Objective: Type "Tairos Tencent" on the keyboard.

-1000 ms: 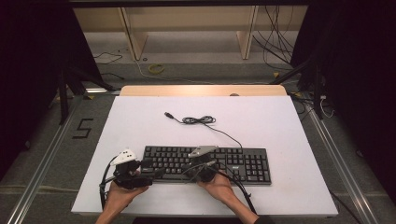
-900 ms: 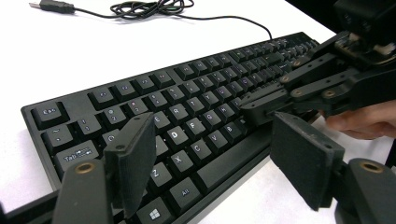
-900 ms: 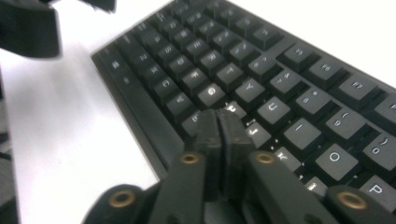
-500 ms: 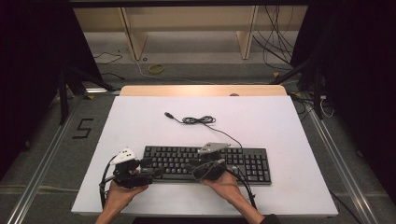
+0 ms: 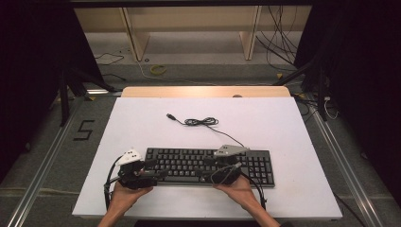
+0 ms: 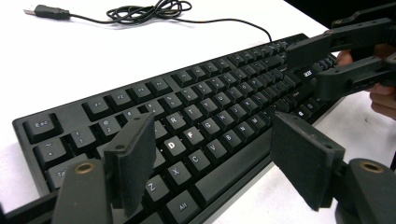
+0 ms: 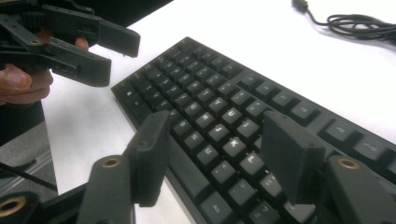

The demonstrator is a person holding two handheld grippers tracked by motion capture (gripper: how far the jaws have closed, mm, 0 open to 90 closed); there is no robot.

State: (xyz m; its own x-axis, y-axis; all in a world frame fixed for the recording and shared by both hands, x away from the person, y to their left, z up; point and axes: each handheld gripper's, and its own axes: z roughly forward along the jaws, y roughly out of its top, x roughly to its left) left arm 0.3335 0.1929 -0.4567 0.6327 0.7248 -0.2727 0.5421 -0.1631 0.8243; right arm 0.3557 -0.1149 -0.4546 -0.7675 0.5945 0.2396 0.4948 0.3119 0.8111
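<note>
- High view: a black keyboard (image 5: pixel 208 165) lies on the white table (image 5: pixel 283 127), close to the person's edge, with both grippers held over its near side.
- Left gripper (image 5: pixel 152 168) sits at the keyboard's left end, held in the person's left hand (image 5: pixel 124 196); its jaws stand apart with nothing clamped between them.
- Left gripper view: the left gripper (image 6: pixel 212 161) has the keyboard (image 6: pixel 196 116) straight ahead of and beneath its open jaws, the lit D and F keys lying in the gap between them. The near edge of the keyboard runs under the jaw on the right of this view.
- Right gripper (image 5: pixel 205 168) hangs over the middle of the keyboard, held by the right hand (image 5: pixel 239 189); its jaws have just been opening and now stand apart, with no thing gripped between them.
- Right gripper view: the right gripper (image 7: pixel 215 154) looks along the key rows, the keyboard (image 7: pixel 224 116) lying under and ahead of its spread jaws. The other gripper shows farther off, beyond the keyboard's end, also spread.
- Cable (image 5: pixel 201 122) from the keyboard lies coiled on the table well beyond both grippers, ending in a USB plug (image 5: pixel 171 116) that rests loose on the white surface.
</note>
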